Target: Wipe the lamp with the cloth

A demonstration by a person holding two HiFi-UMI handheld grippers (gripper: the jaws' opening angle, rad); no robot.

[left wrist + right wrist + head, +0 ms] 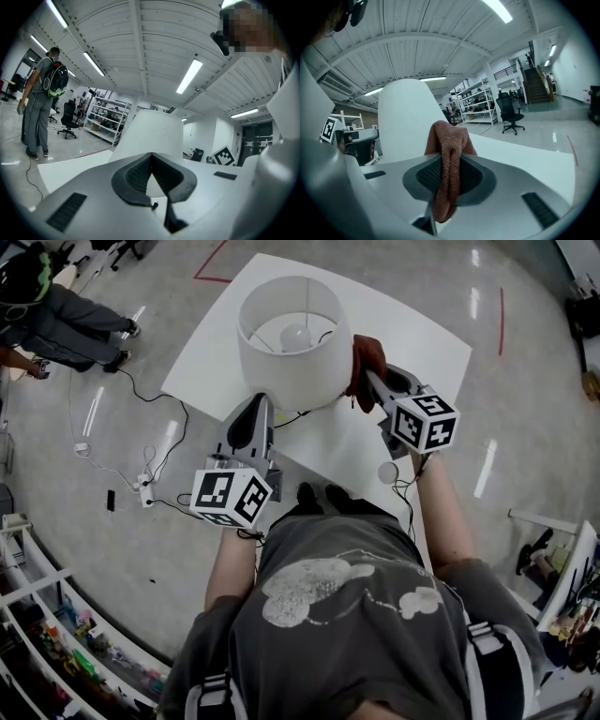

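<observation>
Lamp: the lamp (291,367) is standing upright on the left part of the white table (417,343), nearer its left corner than its right one. Its white shade is opening upward and showing the bulb (296,336) inside.

Cloth: the rust-brown cloth (366,354) is hanging bunched at the shade's right side, touching it, above the middle of the table.

Right gripper: the right gripper (368,379) is pinching the cloth between its two jaws. In the right gripper view a fold is standing up above the pads and the rest is trailing down below them, with the shade rising just behind.

Left gripper: the left gripper (262,401) is hovering at the shade's lower left side, toward the table's near-left edge. Its jaws are pressing together at the tips and nothing is sitting between them. Whether the tips are touching the shade cannot be told.

Cord: a black cord (298,416) is running out from under the shade across the table toward the near edge.

Surroundings: another person (56,320) is standing on the shiny floor beyond the table's left corner.
</observation>
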